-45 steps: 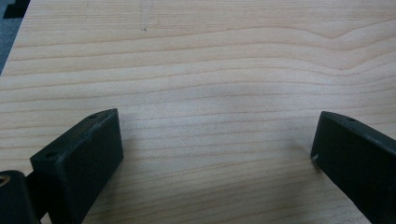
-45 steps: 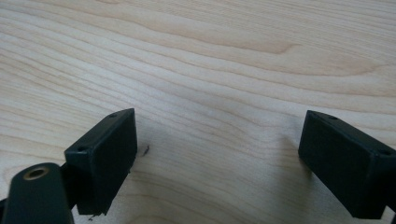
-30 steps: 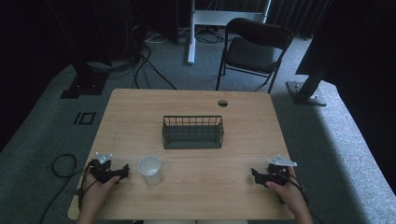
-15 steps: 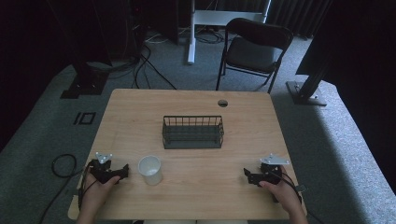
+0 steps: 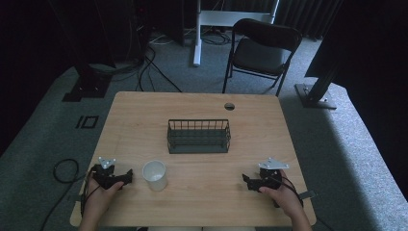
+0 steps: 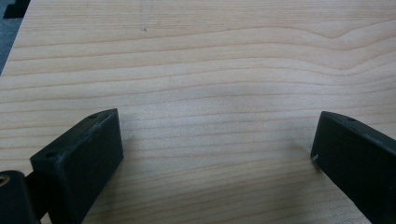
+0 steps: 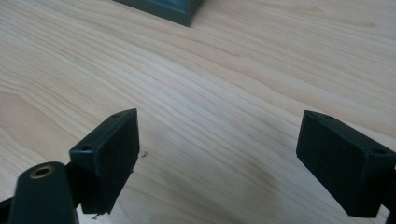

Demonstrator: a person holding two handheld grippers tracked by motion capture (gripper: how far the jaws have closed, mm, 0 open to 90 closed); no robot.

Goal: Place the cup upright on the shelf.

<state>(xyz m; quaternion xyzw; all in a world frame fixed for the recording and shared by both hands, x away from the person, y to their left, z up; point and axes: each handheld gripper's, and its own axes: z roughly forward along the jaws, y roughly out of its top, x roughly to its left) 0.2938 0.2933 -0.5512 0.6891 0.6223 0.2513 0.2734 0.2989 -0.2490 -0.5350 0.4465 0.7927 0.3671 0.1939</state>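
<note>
Both tongs gape wide and hold nothing: the left gripper (image 5: 126,176) rests near the table's (image 5: 202,103) front edge, just beside the white plastic cup (image 5: 155,175); the right gripper (image 5: 246,180) sits well apart. The cup stands upright, untouched, and the wire basket (image 5: 198,136) behind looks empty; judging by this, everything remains to do.

Black hand-held gripper (image 5: 129,176), grey three-cornered plate (image 5: 106,161), trailing cable (image 5: 60,169)
</note>
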